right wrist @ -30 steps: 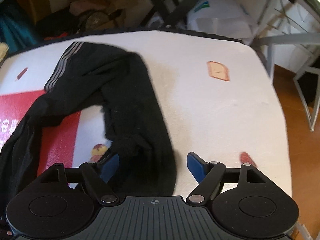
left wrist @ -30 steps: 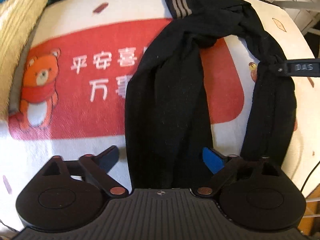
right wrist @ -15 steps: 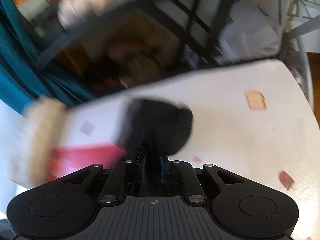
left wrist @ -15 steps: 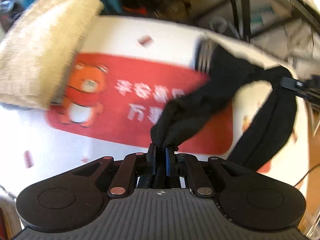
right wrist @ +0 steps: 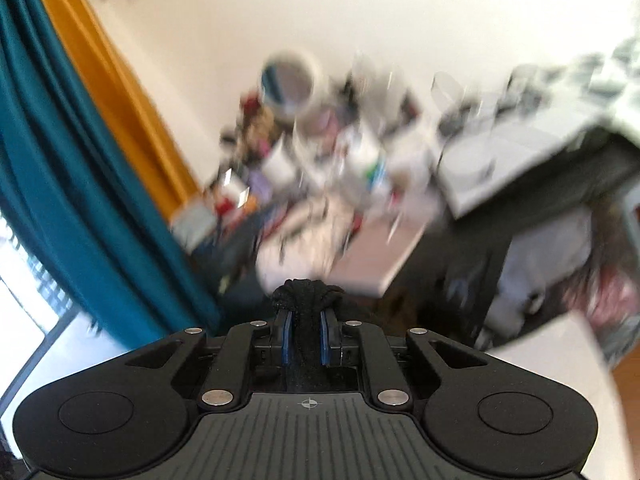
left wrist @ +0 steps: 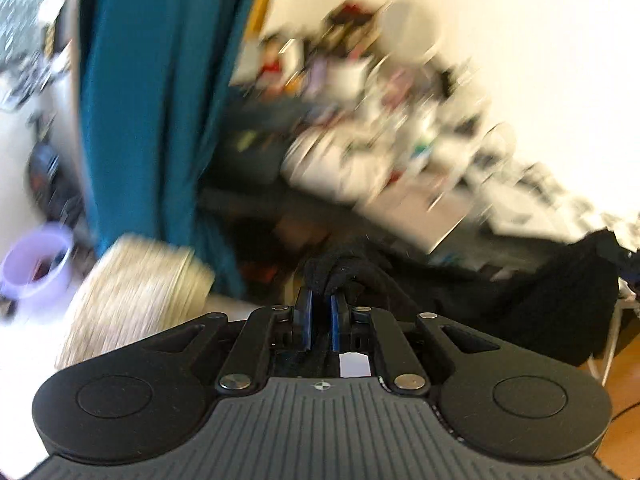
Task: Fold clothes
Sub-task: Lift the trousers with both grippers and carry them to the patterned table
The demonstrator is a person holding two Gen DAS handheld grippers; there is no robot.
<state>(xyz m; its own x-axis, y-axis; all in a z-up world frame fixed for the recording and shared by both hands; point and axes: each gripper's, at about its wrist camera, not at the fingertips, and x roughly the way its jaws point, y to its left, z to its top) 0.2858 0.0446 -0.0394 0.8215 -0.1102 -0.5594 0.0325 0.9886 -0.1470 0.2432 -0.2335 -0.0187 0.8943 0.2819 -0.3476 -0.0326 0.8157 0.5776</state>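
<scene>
We see the black garment (left wrist: 560, 300) bunched between both pairs of jaws, its length hanging below and stretched toward our right. The left gripper (left wrist: 319, 312) and right gripper (right wrist: 306, 328) are each clamped on it, above the tabletop (right wrist: 560, 368).

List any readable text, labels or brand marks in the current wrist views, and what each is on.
None readable.
Cluttered desk in the background: boxes and packaging there may carry print, but motion blur smears it all.
Left gripper and right gripper: only a small crosshair mark on each body, no lettering.
Black garment pinched in both grippers: no label visible.
</scene>
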